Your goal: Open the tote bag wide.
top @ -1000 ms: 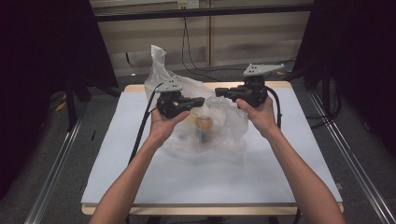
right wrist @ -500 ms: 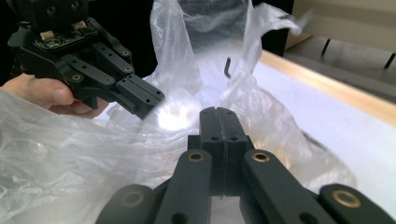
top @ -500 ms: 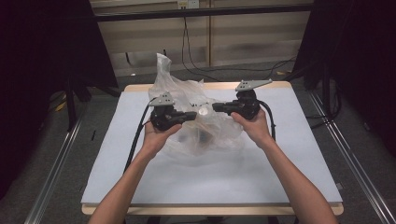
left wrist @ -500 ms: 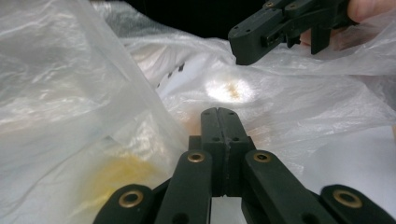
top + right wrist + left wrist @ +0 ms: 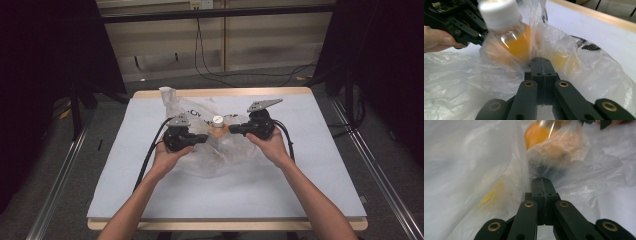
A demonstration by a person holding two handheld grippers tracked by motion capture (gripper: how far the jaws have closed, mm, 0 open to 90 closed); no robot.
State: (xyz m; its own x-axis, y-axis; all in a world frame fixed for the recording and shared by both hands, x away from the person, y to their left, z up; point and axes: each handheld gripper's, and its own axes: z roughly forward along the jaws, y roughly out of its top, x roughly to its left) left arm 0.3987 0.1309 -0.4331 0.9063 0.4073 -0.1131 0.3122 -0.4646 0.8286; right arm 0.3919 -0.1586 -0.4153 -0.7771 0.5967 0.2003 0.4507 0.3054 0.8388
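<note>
A clear, crumpled plastic bag (image 5: 220, 156) lies mid-table. A bottle (image 5: 218, 127) with a white cap and orange contents stands in it, cap poking out between my two grippers. My left gripper (image 5: 204, 139) is shut, pinching the bag's film left of the bottle. From the right, my right gripper (image 5: 233, 131) is shut on the film. In the left gripper view the shut gripper (image 5: 541, 182) grips bag film (image 5: 499, 170), with the orange bottle (image 5: 536, 132) beyond. In the right gripper view the gripper (image 5: 541, 62) nips the bag (image 5: 461, 80) just below the bottle (image 5: 509, 32).
The white table top (image 5: 310, 180) has bare room in front and to both sides of the bag. A wooden edge (image 5: 235, 92) runs along the far side. Black cables (image 5: 150, 160) trail from both grippers. The other gripper (image 5: 461, 22) and its hand show beyond the bottle.
Both grippers have come down and toward the person, drawing the bag film with them. The bottle's white cap now stands bare above the film.
</note>
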